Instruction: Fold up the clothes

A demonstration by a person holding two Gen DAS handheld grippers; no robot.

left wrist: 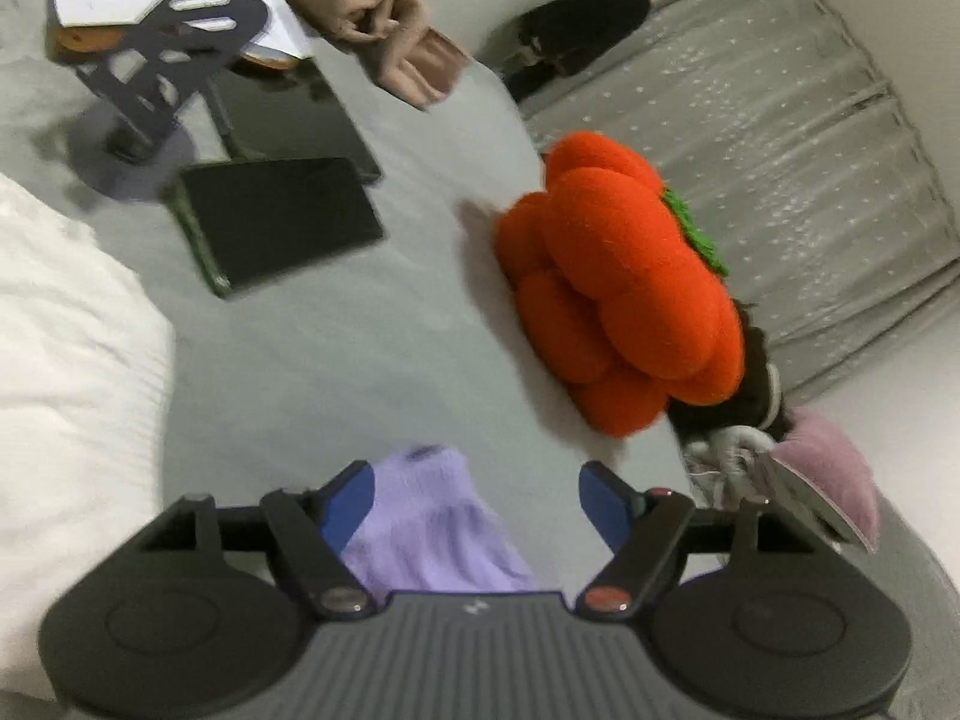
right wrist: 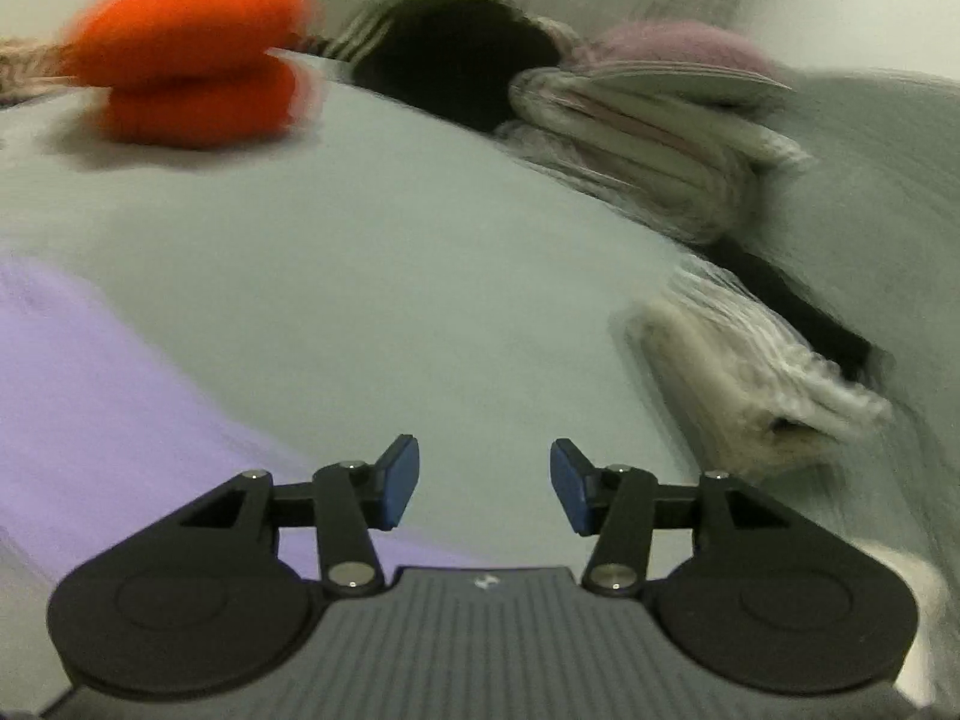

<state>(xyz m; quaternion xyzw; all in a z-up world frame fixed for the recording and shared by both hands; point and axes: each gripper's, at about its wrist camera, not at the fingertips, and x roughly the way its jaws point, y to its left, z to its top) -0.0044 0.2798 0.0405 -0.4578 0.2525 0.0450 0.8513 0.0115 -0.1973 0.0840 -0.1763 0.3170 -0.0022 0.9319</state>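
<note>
The left gripper [left wrist: 477,507] stands released, its blue pads wide apart above a lilac garment [left wrist: 432,534] of soft, fuzzy knit. The cloth lies bunched between the black linkage arms and against the left pad, but the right pad is clear of it, so nothing is pinched. The right gripper [right wrist: 485,486] is likewise released, its two flat blue pads parted with only bare surface between them; the same lilac garment [right wrist: 90,408] spreads as a blurred, matte sheet to its left, reaching under the left linkage.

Everything rests on a smooth pale grey tabletop [left wrist: 360,372]. Near its far right edge sits an orange plush pumpkin [left wrist: 612,294], lobed and felt-like, with a jagged green leaf collar. Just beside it lie a dark fuzzy item, a rumpled grey-white bundle [left wrist: 729,456] and a mauve fleecy piece [left wrist: 831,468] with a stiff card tag. From the right wrist view, a folded cream ribbed knit [right wrist: 762,384] lies to the right of the gripper, its stacked edges showing in layers.

On the far left of the tabletop are two flat, glossy black rectangular slabs [left wrist: 279,222], a dark cut-out metal stand [left wrist: 168,66] on a round base, and a crumpled beige garment [left wrist: 384,30]. A white, finely textured fabric [left wrist: 72,360] fills the left edge. Beyond the tabletop lies a grey quilted cover [left wrist: 780,180] with stitched channels and tiny pale dots.
</note>
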